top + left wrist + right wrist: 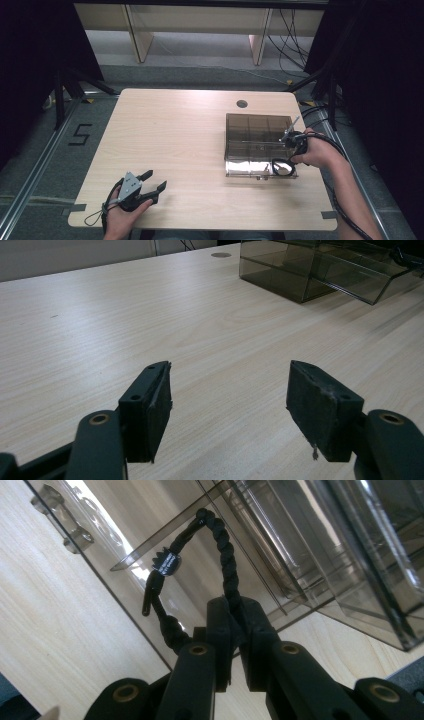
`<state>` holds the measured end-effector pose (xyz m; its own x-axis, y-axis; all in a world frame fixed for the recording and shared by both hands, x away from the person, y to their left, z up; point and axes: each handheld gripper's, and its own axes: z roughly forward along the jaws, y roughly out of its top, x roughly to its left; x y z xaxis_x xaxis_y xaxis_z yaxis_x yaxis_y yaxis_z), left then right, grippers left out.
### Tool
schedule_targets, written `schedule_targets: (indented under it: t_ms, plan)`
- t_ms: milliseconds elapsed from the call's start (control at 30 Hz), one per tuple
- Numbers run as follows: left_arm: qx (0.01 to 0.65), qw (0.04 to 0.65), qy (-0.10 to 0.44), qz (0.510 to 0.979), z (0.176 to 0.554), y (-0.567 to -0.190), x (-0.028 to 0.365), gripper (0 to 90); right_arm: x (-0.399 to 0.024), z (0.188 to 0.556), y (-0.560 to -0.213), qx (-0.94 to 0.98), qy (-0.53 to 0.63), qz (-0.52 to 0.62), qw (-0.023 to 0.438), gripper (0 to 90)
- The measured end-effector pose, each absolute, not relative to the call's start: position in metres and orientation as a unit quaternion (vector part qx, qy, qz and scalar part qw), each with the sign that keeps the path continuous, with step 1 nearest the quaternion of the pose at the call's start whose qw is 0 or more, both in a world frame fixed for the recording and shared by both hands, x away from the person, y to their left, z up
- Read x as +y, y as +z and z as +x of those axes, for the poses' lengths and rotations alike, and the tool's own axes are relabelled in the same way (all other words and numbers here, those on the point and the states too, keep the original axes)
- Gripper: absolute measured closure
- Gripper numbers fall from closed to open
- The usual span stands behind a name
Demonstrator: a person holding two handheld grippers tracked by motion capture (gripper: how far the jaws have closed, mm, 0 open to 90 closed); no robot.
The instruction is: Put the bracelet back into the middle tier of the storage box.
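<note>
From above, my left claw [151, 184] rests open on the counter [175, 135] while my right claw [290, 150] hovers at the smoky plastic organizer box [255, 135]; my left gripper view shows spread pads, and my right gripper view shows the claw [239, 625] clamped on a black braided cord [222, 545] looping against the box.

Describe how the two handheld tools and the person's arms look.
Both are black two-jaw tools. The left tool carries a grey three-cornered plate with small holes, and a thin black cable loops from its base. Its fingers have dark, worn pads and brass-coloured pivot pins. A thick black cable trails from the right tool. Both forearms are bare.
</note>
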<state>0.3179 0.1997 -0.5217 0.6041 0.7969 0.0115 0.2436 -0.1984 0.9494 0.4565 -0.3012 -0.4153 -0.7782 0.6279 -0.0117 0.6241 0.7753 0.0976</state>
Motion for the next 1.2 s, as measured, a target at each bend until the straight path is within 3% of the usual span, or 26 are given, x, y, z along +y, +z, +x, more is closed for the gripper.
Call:
schedule_targets:
  t_ms: [967, 1200]
  plan:
    - [0.352, 0.521, 0.267, 0.73, 0.318, -0.521, 0.2, 34.1, -0.295, 0.461, -0.435, 0.95, 0.014, 0.311, 0.038, 84.1]
    - [0.353, 0.521, 0.266, 0.73, 0.318, -0.521, 0.2, 34.1, -0.291, 0.458, -0.435, 0.947, 0.004, 0.319, 0.043, 79.1]
